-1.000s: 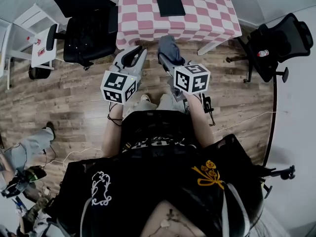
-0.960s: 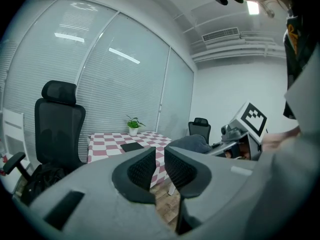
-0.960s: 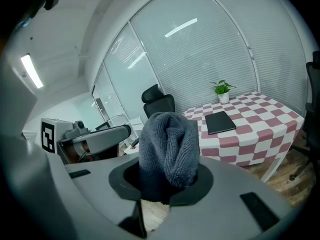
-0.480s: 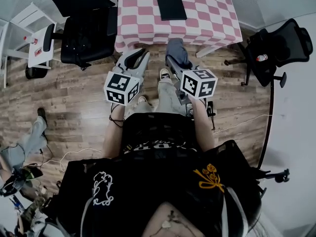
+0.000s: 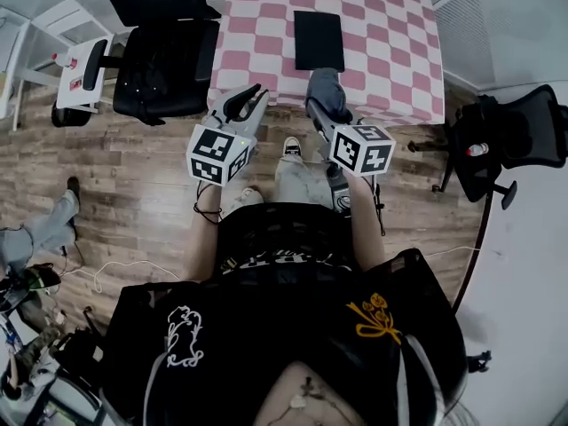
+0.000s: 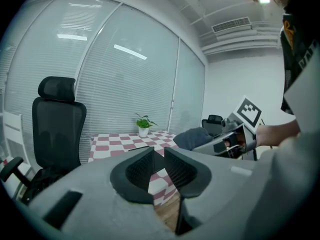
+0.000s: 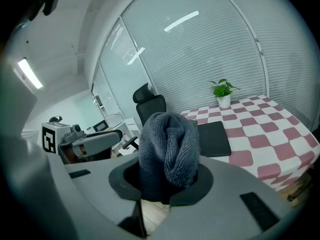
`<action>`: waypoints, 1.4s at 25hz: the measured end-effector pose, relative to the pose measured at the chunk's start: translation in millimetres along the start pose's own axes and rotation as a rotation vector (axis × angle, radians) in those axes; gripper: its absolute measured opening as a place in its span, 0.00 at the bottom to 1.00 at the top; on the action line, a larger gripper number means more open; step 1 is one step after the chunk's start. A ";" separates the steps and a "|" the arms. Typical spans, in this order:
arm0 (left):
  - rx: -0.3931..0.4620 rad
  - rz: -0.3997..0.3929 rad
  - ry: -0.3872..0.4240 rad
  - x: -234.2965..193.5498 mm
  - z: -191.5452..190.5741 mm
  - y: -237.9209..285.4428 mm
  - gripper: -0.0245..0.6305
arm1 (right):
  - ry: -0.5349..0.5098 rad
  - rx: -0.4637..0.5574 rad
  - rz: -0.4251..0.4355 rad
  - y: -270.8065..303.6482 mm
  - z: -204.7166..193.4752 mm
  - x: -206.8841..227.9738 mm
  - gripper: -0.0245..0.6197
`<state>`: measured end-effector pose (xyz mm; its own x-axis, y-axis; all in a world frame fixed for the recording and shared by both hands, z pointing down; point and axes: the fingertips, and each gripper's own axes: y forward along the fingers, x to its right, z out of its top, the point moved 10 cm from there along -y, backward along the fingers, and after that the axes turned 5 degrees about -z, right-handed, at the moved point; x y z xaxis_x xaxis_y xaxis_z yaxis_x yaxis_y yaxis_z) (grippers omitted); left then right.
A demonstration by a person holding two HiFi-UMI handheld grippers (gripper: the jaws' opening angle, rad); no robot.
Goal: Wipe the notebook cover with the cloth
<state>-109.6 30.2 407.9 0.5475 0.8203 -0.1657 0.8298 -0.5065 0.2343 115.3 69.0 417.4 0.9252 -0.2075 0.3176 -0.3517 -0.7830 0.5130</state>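
A black notebook (image 5: 318, 40) lies flat on the pink-and-white checked table (image 5: 257, 38); the right gripper view shows the notebook (image 7: 214, 139) just beyond the cloth. My right gripper (image 5: 325, 105) is shut on a bunched grey cloth (image 5: 326, 91), which hangs at the table's near edge, short of the notebook. That cloth (image 7: 169, 139) fills the jaws of the right gripper (image 7: 165, 176). My left gripper (image 5: 246, 103) hovers beside it to the left, over the table's edge. In its own view the left gripper (image 6: 159, 159) holds nothing, its jaws a narrow gap apart.
A black office chair (image 5: 164, 51) stands left of the table, next to a white side table (image 5: 75, 69). Another black chair (image 5: 515, 136) is at the right. A small potted plant (image 7: 222, 91) sits at the table's far end. Someone's leg (image 5: 35, 233) shows at far left.
The person has stepped toward the table, so table and notebook sit nearer. Both grippers now reach the table's near edge. The cloth stays in the right gripper.
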 end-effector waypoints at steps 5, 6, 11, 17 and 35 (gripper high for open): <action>-0.032 0.017 -0.013 -2.8 13.7 56.2 0.13 | -0.010 -0.017 0.018 23.8 35.2 53.0 0.15; -0.039 0.021 -0.015 -3.0 15.0 66.6 0.13 | -0.006 -0.019 0.021 27.1 40.6 63.4 0.15; -0.065 0.061 -0.025 -8.7 22.1 105.9 0.13 | 0.005 -0.030 0.039 43.4 62.2 107.6 0.15; -0.083 0.117 -0.039 -10.6 25.8 135.2 0.13 | 0.005 -0.044 0.077 57.6 78.8 144.0 0.15; -0.123 0.184 -0.087 -48.4 21.4 145.6 0.13 | -0.029 -0.052 0.044 84.6 98.0 171.3 0.15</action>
<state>-13.0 -89.0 429.5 0.7001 0.6882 -0.1903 0.6986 -0.6051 0.3819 258.0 -90.2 437.0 0.9121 -0.2587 0.3180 -0.3985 -0.7416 0.5396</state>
